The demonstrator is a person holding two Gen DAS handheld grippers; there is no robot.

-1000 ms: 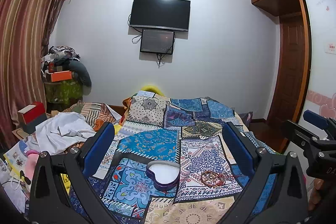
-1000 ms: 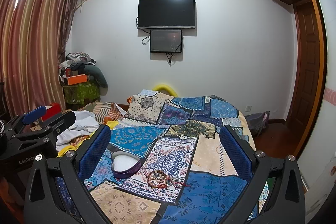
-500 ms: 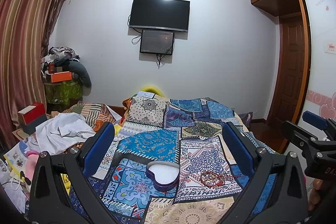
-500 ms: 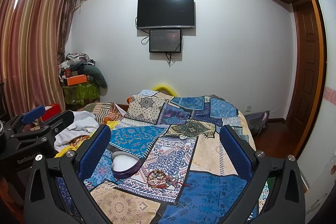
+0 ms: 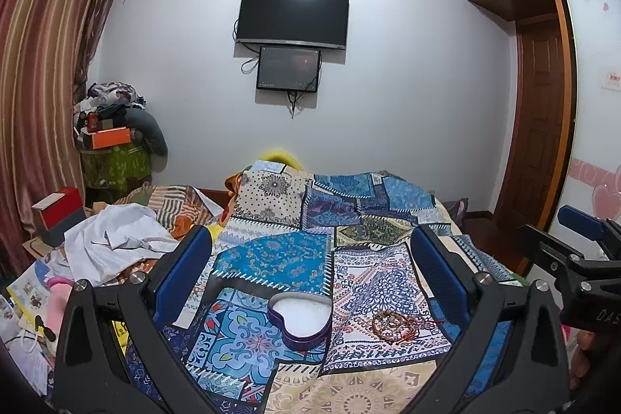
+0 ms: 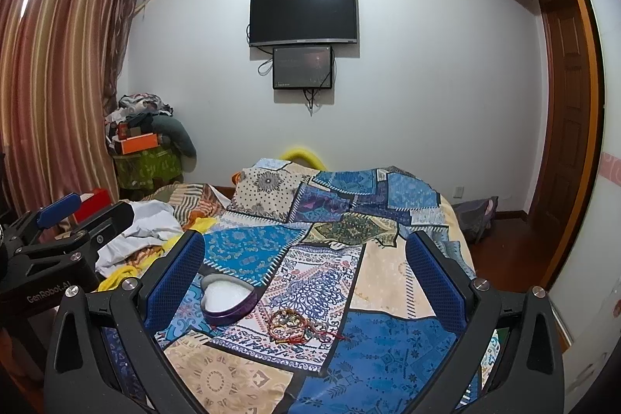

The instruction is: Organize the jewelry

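Note:
A purple heart-shaped tin [image 5: 302,320] [image 6: 228,301] with a white lining lies open on the patchwork bedspread [image 5: 279,258] [image 6: 388,340]. Just right of it sits a small heap of beaded bracelets with red cord [image 5: 392,324] [image 6: 293,325]. My left gripper [image 5: 310,258] hovers above the bed, open and holding nothing, with the tin between and beyond its fingers. My right gripper [image 6: 304,258] is also open with nothing in it, the bracelets ahead between its blue pads [image 6: 434,282]. Each gripper shows at the edge of the other's view.
Crumpled white clothes [image 5: 116,243] and striped bedding lie on the bed's left side. A cluttered stand with an orange box [image 5: 110,138] fills the far left corner by the curtains [image 5: 35,84]. A wooden door [image 5: 543,142] stands at the right.
Almost nothing differs; both views have shifted only very slightly and both grippers stay open above the bed.

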